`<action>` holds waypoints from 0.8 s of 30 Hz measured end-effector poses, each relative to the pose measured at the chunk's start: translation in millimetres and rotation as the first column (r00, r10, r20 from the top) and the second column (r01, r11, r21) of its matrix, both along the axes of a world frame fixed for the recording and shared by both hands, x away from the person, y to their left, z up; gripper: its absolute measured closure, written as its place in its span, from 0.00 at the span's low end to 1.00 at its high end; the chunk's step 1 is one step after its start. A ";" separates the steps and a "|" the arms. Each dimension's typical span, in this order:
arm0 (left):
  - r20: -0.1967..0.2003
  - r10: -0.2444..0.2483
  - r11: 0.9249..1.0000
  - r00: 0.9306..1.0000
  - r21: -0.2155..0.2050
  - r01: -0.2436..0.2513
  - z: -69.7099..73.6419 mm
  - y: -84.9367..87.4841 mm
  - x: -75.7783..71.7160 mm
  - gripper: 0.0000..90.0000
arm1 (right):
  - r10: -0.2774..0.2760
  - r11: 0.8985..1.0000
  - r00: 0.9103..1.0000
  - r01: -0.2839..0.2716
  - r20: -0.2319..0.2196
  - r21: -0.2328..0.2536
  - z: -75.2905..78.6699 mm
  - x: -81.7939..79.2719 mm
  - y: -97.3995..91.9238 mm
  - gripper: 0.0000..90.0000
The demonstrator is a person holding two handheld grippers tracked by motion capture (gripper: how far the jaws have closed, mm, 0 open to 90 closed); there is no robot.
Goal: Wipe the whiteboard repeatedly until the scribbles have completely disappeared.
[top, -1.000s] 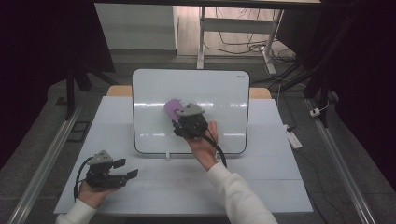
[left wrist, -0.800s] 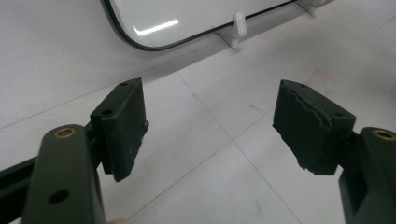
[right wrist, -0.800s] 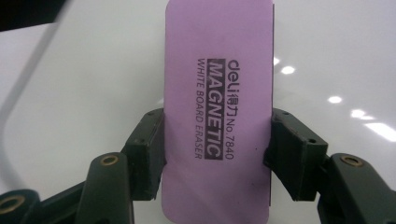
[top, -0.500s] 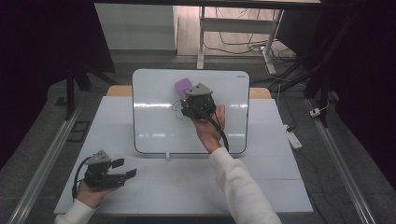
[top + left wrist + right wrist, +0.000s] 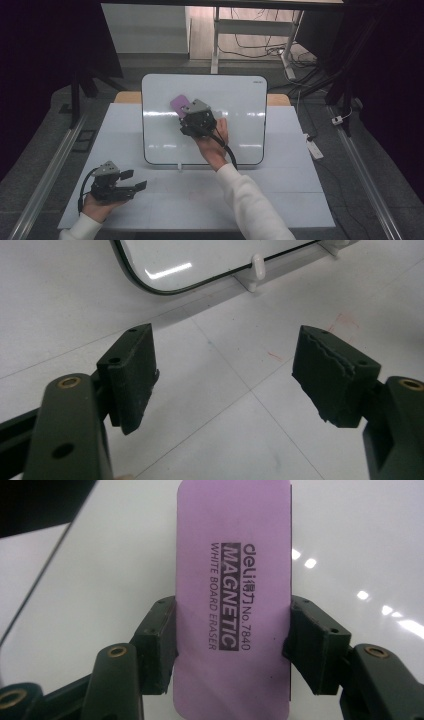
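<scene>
**One eraser on one whiteboard**

White tabletop (image 5: 280,200) carries one whiteboard (image 5: 240,145) standing toward its far edge, propped on small white feet. One purple eraser (image 5: 232,600), printed "MAGNETIC WHITE BOARD ERASER", sits in the board's upper left part. The right gripper (image 5: 192,117) has its two jaws pressed against the eraser's long sides. The left gripper (image 5: 131,181) hovers near the tabletop's near left corner, jaws spread wide with nothing between them.

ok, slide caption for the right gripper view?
Right gripper clamps a purple magnetic whiteboard eraser against the whiteboard.
</scene>
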State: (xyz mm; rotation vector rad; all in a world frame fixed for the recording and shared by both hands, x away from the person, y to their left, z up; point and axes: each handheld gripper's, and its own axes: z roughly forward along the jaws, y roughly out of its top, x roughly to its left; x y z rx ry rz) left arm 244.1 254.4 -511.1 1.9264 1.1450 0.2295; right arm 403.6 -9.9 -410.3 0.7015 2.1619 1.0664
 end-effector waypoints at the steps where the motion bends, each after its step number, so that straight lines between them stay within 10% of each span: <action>1: 0.001 0.000 1.000 1.000 0.001 0.000 0.0 -0.2 -0.1 0.29 | 0.010 1.000 1.000 -0.010 -0.004 -0.004 -2.4 -1.9 1.7 0.45; 6: 0.002 0.000 1.000 1.000 0.002 0.000 0.5 -0.4 -0.5 0.29 | 0.031 0.998 0.999 -0.030 0.010 -0.058 -8.1 -8.6 5.8 0.45; 20: 0.002 0.004 1.000 1.000 0.000 -0.004 0.8 1.0 -1.0 0.29 | -0.105 0.994 0.994 0.105 0.012 0.017 15.6 11.4 -17.2 0.45; 24: 0.002 0.000 1.000 1.000 0.002 0.000 0.5 0.5 -0.4 0.29 | -0.052 0.999 0.998 0.052 -0.019 0.000 8.2 3.7 -5.2 0.46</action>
